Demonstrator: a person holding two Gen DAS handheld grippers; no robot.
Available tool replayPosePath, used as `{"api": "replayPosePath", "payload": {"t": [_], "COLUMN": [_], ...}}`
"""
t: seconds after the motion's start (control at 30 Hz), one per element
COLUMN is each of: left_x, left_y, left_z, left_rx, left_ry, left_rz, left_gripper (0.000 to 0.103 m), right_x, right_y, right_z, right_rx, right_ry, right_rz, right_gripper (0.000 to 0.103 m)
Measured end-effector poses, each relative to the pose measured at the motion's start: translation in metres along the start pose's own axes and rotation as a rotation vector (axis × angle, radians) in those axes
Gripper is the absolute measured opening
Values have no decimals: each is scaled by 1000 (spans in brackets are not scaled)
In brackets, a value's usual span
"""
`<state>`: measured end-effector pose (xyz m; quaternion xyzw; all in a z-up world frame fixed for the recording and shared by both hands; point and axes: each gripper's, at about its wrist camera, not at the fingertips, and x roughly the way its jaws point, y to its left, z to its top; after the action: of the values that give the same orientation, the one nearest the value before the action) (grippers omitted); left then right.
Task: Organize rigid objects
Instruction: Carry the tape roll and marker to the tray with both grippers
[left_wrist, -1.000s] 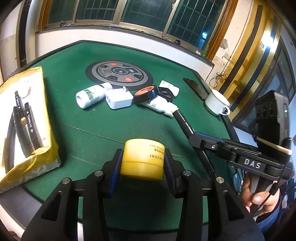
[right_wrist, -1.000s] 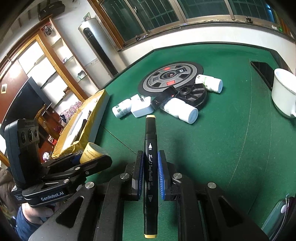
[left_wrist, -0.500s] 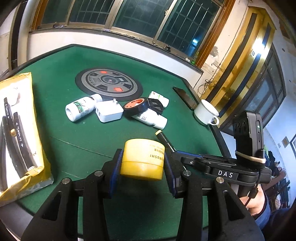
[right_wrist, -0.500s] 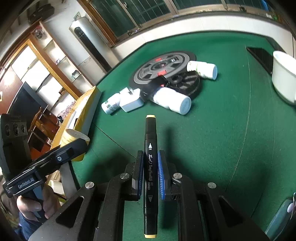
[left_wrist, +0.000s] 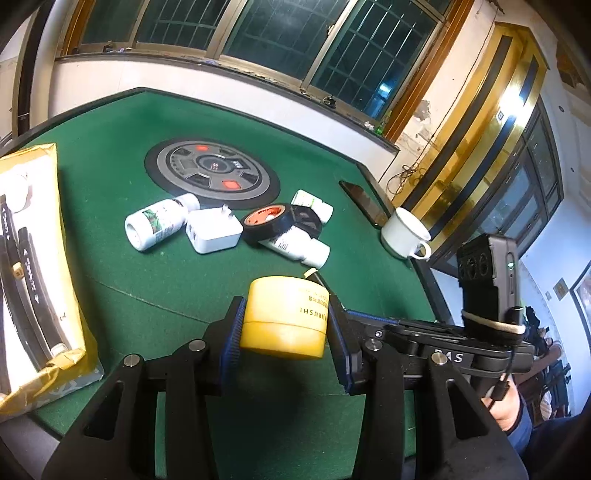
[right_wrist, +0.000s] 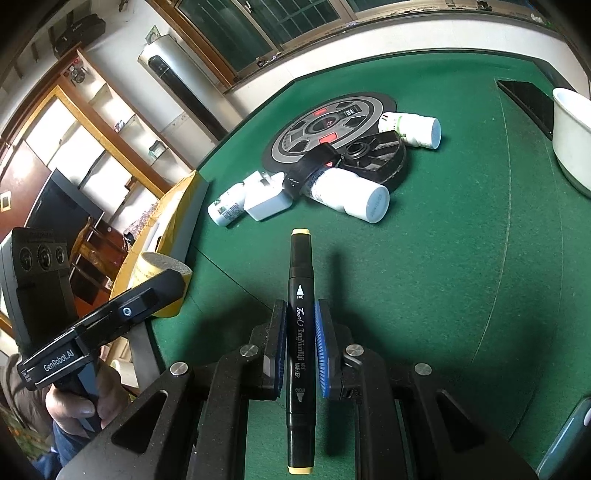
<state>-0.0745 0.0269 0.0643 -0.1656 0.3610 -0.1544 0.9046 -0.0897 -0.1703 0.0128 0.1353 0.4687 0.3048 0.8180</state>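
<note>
Gripping a yellow jar (left_wrist: 282, 317) between its pads, left claw (left_wrist: 284, 325) hangs above the green table (left_wrist: 129, 280); right claw (right_wrist: 300, 343) clenched on a black marker (right_wrist: 301, 332), tip pointing forward.

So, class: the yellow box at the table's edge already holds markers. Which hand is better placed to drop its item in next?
Probably the left: its yellow jar sits nearer the yellow box than the right's art marker.

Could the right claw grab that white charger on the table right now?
Probably not: the right claw is shut on a marker, so it is occupied, though the charger lies unobstructed ahead.
</note>
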Motion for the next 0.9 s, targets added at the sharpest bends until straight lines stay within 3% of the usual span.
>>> {"api": "replayPosePath", "payload": {"t": [0.4,0.9], "left_x": [-45,-100], "left_y": [18,99], "left_z": [16,24], "left_rx": [-16,-154], "left_ry": [-101,-239], "left_rz": [13,125], "left_gripper": [40,41], "right_x": [-2,31], "right_y": [34,129], "right_z": [4,33], "right_rx": [-1,-142], "right_ry": [-3,31], "right_rz": [62,135], "right_gripper": [13,13]}}
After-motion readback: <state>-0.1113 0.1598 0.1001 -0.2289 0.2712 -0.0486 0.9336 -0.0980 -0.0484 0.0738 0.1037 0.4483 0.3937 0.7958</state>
